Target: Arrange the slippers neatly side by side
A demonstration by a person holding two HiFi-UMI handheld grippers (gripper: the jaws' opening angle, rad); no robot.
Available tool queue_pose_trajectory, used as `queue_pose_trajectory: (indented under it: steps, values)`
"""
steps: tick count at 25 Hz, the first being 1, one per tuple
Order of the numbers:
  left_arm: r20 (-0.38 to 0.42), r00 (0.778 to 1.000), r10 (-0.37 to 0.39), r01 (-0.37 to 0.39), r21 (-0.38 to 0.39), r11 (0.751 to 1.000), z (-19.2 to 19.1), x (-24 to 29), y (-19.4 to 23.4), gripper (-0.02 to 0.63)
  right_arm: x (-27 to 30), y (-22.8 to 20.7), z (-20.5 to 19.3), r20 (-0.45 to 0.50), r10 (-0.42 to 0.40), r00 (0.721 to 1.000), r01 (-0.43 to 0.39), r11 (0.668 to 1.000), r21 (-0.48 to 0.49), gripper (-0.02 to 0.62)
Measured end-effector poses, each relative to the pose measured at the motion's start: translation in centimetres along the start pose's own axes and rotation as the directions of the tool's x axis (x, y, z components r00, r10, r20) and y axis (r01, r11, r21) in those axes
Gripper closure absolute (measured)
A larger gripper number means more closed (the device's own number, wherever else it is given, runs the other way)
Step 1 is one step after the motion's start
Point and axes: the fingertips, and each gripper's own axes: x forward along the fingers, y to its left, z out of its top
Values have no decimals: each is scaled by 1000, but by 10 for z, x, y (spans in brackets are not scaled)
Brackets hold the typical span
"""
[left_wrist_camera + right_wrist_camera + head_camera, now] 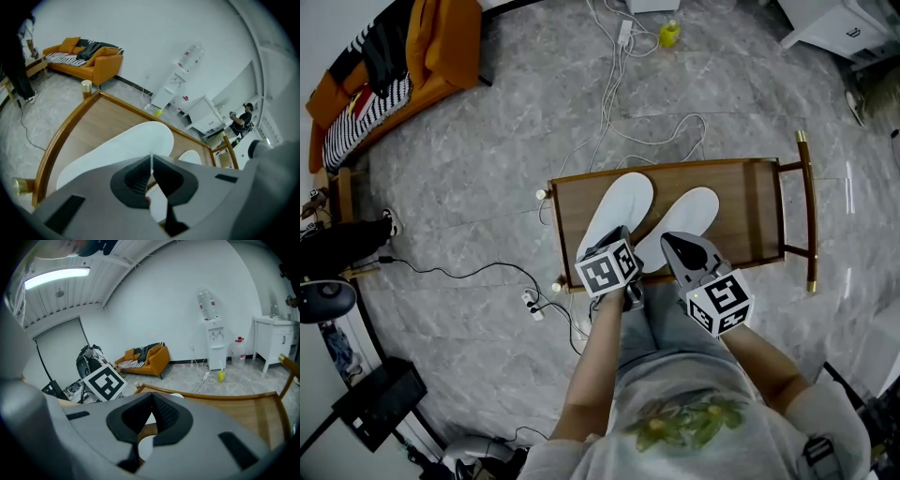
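Now left gripper point(618, 235) at left slipper point(621, 204) heel, jaws pinching its edge; right gripper point(669, 241) by right slipper point(692, 210), jaws together.

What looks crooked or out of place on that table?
Both flat white slippers lie slanted across the brown wooden tray table, not square to its edges. The left slipper reaches farther forward than the right slipper, so their toes are uneven.
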Motion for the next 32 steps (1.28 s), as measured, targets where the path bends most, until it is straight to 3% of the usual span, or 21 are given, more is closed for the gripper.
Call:
queue_pose_trajectory:
  steps: [5, 9, 15, 17, 20, 22, 27, 32]
  values:
    - [69, 998, 10, -2, -122, 993, 5, -12, -7, 578, -2, -1, 4, 6, -2, 1000, 2, 1000, -4, 589]
    - [130, 989, 73, -45, -209, 977, 11, -23, 0, 578, -4, 2, 7, 9, 0, 1000, 0, 1000, -7, 589]
    - [182, 953, 243, -179, -310, 934, 13, -26, 30, 577, -6, 2, 10, 13, -3, 1000, 3, 1000, -12, 589]
    - [159, 955, 250, -179, -362, 915, 8, -18, 38, 577, -7, 2, 10, 13, -4, 1000, 4, 1000, -15, 589]
    - [144, 960, 241, -144, -484, 863, 5, -10, 49, 577, -7, 2, 11, 11, -9, 1000, 9, 1000, -18, 589]
    - [147, 958, 246, -139, -513, 847, 6, -8, 56, 577, -8, 1, 11, 10, -14, 1000, 14, 1000, -18, 589]
    - [157, 958, 238, -135, -487, 863, 8, -6, 60, 577, -11, 1, 9, 8, -22, 1000, 22, 1000, -14, 589]
    - [175, 954, 242, -173, -337, 925, 11, -7, 53, 569, -13, 0, 7, 11, -24, 1000, 24, 1000, -13, 589]
